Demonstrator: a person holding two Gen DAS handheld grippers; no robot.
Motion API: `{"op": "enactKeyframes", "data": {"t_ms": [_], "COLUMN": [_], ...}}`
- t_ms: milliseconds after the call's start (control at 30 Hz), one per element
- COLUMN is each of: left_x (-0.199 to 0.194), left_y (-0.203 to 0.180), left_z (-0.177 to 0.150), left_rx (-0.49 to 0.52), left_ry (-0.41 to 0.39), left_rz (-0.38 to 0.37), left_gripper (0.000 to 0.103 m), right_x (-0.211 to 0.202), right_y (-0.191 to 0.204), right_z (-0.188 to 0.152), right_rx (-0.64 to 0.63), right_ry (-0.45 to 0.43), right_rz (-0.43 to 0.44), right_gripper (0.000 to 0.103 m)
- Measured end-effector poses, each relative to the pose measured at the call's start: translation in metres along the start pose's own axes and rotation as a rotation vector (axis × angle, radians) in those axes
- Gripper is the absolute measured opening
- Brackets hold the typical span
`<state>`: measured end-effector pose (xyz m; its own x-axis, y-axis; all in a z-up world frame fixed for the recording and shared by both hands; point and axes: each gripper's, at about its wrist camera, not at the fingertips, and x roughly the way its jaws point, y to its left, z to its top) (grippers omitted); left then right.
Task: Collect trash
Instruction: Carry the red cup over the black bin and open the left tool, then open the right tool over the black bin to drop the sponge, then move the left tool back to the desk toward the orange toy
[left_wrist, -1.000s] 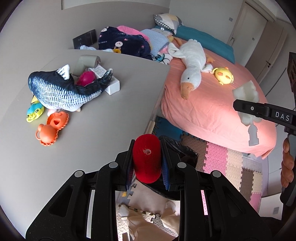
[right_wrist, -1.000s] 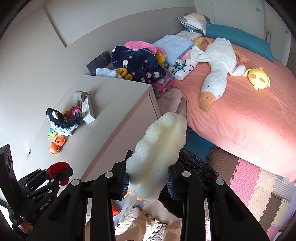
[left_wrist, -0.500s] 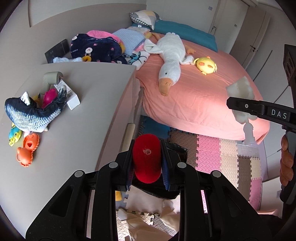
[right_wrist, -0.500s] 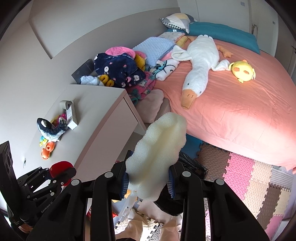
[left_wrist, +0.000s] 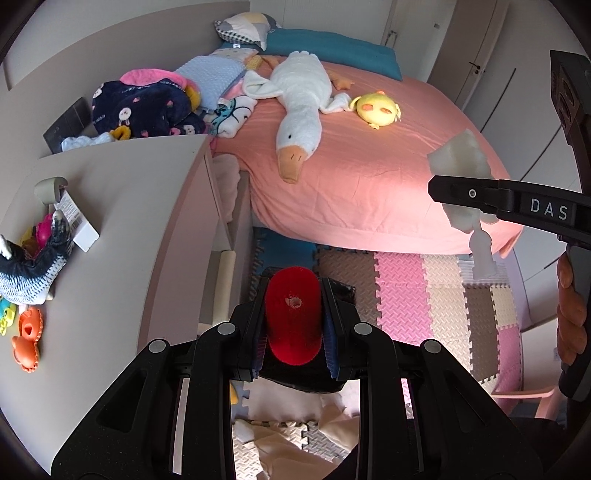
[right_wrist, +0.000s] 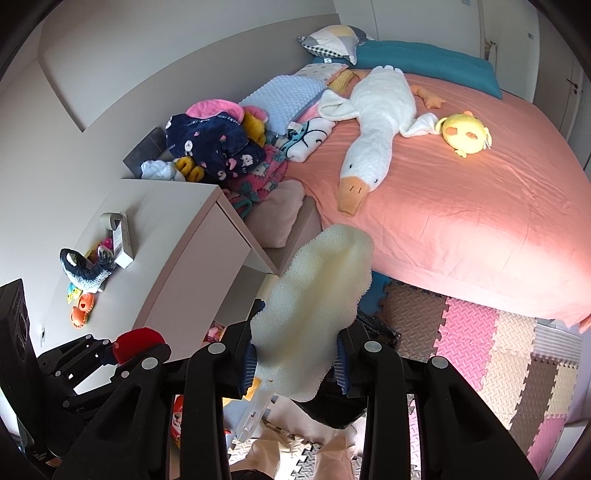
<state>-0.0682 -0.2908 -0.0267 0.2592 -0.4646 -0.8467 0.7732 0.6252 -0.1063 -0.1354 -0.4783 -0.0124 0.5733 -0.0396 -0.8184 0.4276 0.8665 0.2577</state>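
Left tongs (left_wrist: 294, 325) clamped on one red pad (left_wrist: 293, 314), right tongs (right_wrist: 295, 356) gripping one foam piece (right_wrist: 314, 310), one goose plush (left_wrist: 301, 110)

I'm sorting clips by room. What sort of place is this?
Most likely a child's bedroom: a bed with a pink sheet, a plush goose lying on it, and foam puzzle mats on the floor.

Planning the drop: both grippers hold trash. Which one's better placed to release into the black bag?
Left, narrowly. Its jaws hold the red piece with the black bag directly beyond; the right gripper, holding foam, sits off to the side.
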Motion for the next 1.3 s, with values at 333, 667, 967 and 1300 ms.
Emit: {"op": "enactKeyframes", "data": {"t_ms": [333, 667, 967, 1300], "left_x": [0.014, 0.021, 0.016, 0.015], "left_y": [-0.004, 0.009, 0.028, 0.037], "left_z": [0.013, 0.021, 0.023, 0.017], "left_rx": [0.03, 0.014, -0.023, -0.042], "left_ry": [0.021, 0.046, 0.033, 0.039], "left_rz": [-0.023, 0.068, 0.097, 0.1], "left_gripper": [0.025, 0.096, 0.096, 0.096], "right_x": [0.008, 0.011, 0.016, 0.023], "right_y": [-0.009, -0.007, -0.003, 0.009], "right_z": [0.009, 0.02, 0.025, 0.025], "right_rx": [0.003, -0.024, -0.024, -0.036], "right_ry": [0.011, -0.031, -0.02, -0.006], "right_rz": [-0.018, -0.106, -0.088, -0.075], "right_gripper": [0.035, 0.076, 0.077, 0.077]}}
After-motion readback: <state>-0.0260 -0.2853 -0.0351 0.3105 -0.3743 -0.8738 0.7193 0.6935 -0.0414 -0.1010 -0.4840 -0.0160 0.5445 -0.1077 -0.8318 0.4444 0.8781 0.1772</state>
